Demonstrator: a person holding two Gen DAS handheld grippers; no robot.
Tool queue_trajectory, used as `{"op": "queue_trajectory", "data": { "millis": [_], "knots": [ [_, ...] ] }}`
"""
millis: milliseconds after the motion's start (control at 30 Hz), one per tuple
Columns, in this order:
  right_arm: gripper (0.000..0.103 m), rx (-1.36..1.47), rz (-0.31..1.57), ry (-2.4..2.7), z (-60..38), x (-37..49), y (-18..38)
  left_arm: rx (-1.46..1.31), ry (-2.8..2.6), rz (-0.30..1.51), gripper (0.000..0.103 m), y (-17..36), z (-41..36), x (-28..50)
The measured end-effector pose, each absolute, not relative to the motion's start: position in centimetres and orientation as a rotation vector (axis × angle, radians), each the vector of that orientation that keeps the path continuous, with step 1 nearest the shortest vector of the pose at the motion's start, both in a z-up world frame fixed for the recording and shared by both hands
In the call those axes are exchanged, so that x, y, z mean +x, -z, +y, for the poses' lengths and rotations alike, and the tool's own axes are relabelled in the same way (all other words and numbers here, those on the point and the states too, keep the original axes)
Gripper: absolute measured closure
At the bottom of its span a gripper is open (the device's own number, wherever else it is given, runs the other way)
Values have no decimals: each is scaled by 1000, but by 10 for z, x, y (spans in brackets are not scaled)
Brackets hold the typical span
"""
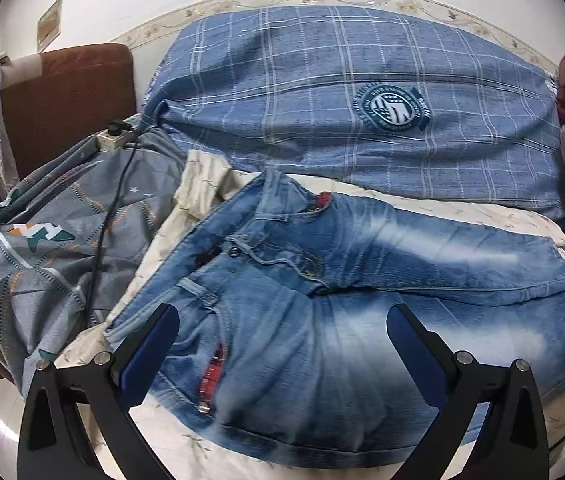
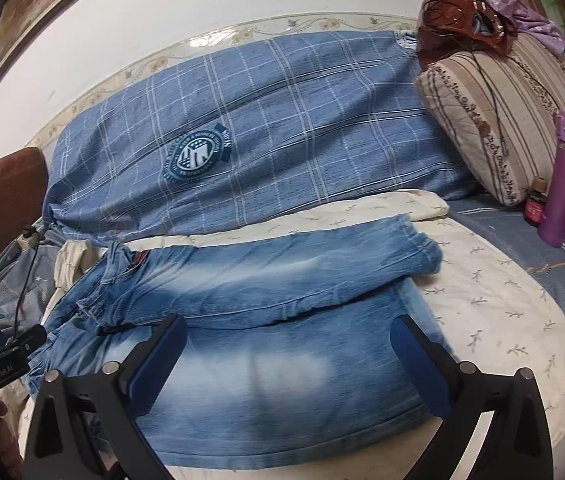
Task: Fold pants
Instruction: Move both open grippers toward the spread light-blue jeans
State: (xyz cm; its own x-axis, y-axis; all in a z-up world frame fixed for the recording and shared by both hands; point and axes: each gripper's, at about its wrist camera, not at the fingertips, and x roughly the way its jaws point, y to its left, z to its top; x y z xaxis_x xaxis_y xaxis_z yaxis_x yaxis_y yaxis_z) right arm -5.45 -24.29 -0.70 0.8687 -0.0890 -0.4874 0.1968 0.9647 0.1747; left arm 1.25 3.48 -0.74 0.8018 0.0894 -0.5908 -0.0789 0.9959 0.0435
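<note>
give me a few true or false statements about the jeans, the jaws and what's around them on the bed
1. The jeans lie spread out on the cream sheet. True.
2. The left gripper is clamped on the waistband. False: its jaws stand wide apart, holding nothing.
3. The right gripper has open jaws over a leg of the jeans. True.
4. A purple bottle stands beside the striped pillow. True.
5. The blue checked blanket lies on top of the jeans. False: it lies behind them.

bed (image 2: 494,320) | cream sheet | on it: jeans (image 2: 282,360), blue checked blanket (image 2: 282,128)
</note>
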Motion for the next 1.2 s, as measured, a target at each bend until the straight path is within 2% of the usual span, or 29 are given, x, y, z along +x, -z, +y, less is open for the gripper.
{"op": "queue_trajectory", "data": {
  "millis": [600, 1200],
  "knots": [
    [0, 141, 517, 76, -196, -40, 15, -54, -256, 611, 0, 2, 109, 9],
    [0, 106, 535, 44, -174, -31, 22, -74, -327, 593, 0, -2, 141, 3]
  ]
}}
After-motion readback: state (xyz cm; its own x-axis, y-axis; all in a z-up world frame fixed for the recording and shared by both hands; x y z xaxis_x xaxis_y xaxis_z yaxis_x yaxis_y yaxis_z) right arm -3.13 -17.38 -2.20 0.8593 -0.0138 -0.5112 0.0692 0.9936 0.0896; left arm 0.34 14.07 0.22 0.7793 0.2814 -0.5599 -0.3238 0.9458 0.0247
